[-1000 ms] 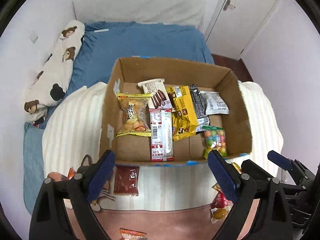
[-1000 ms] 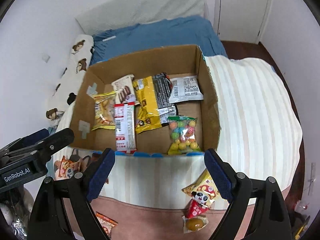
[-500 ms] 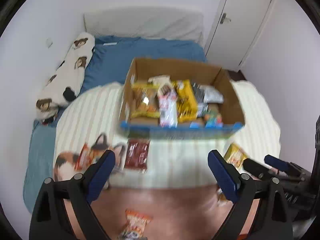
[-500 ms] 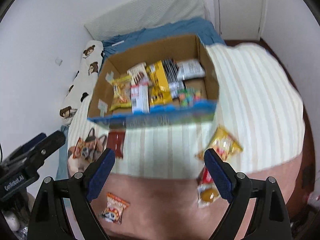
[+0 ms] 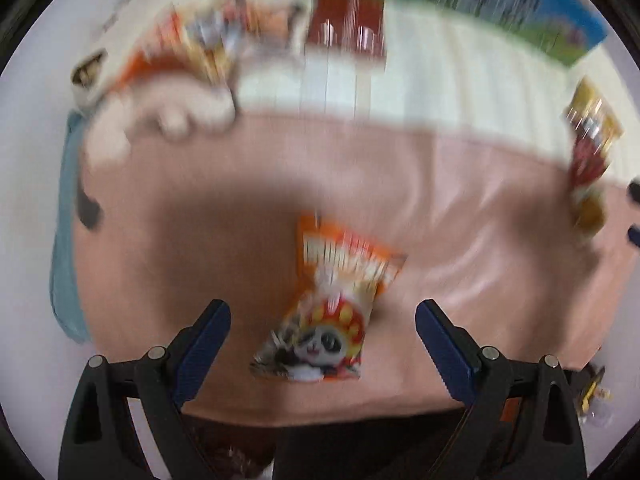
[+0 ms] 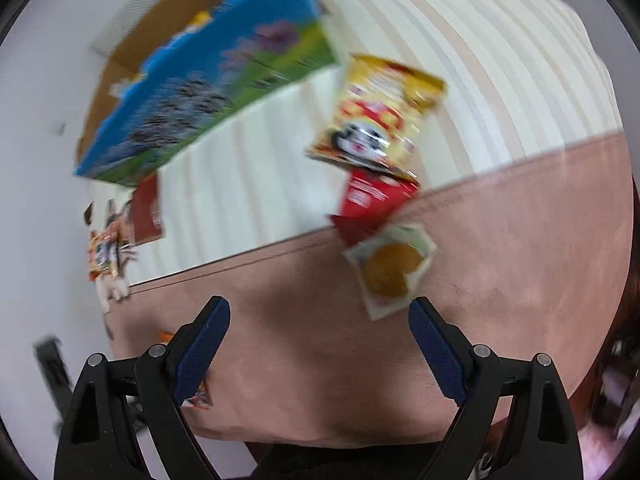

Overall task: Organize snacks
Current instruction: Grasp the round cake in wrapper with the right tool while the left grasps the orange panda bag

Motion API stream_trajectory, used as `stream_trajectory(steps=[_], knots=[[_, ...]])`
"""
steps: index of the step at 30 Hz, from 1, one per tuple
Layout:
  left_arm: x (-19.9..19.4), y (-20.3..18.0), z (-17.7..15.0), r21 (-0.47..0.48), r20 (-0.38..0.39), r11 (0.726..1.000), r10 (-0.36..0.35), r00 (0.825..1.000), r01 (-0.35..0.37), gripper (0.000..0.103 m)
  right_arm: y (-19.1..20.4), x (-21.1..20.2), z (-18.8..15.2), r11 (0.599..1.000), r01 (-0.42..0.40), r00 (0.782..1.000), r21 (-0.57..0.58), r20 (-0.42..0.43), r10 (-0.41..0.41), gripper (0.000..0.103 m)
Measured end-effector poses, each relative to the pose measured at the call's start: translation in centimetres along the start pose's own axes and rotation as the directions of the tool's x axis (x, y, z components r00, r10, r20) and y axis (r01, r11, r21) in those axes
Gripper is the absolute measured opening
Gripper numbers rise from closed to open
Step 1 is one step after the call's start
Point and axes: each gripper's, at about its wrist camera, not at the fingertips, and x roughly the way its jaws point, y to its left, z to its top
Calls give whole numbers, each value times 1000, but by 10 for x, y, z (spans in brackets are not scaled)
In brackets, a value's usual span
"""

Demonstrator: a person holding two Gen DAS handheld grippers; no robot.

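Both views are motion-blurred. My left gripper [image 5: 323, 320] is open and empty, just above an orange panda snack packet [image 5: 334, 300] lying on the pink blanket [image 5: 460, 216] between its fingers. My right gripper [image 6: 319, 322] is open and empty over the pink blanket [image 6: 500, 240]. Ahead of it lie a clear packet with a round golden cake [image 6: 391, 266], a red packet [image 6: 370, 198] and a yellow panda packet [image 6: 380, 112]. The cardboard box with a blue-green printed side [image 6: 216, 92] stands at upper left; it also shows in the left wrist view [image 5: 500, 4].
A dark red packet [image 5: 346, 24] and an orange packet [image 5: 192, 48] lie on the striped cream blanket [image 5: 460, 76] near the box. A yellow and red packet pile [image 5: 590, 148] sits at the right. A blue bedsheet edge [image 5: 64, 216] runs down the left.
Both grippers have pulled back from the box and tipped down toward the pink blanket. The orange panda packet now lies between my left fingers; the cake packet is close ahead of my right gripper.
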Motion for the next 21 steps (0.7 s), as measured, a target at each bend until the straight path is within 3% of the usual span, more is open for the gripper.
stream_trajectory(steps=[3,6,7,8,9,10,11,16,21], knots=[[29,-6,-3,15,-78,1000,-20,997,21,95,-15,19,3,999,20,1000,43,-18,-19,93],[46,-13,-2,37,-105,999,-4,994,8,95,-22,36,7,997,43,999,71,-24,-41,93],[48,-16,-1,37,-91,999,3,996,1,93,-25,43,8,996,56,998,74,-25,-54,93],[47,-17,0,32,-77,999,6,997,-4,84,-28,51,10,994,71,997,83,-31,-69,93],[45,-17,1,27,-60,1000,7,998,-6,77,-30,56,11,993,74,997,92,-31,-71,90],[43,-19,3,20,-41,1000,11,999,-10,61,-33,61,11,992,84,996,96,-29,-81,86],[40,-19,5,13,-30,1000,9,1000,-8,56,-35,65,12,990,97,995,101,-26,-95,84],[40,-22,11,-12,-20,1000,-23,1000,22,53,-36,66,10,990,117,993,78,11,-118,46],[41,-23,13,-46,-13,997,-67,998,66,53,-22,71,-6,999,50,998,8,-40,-50,46]])
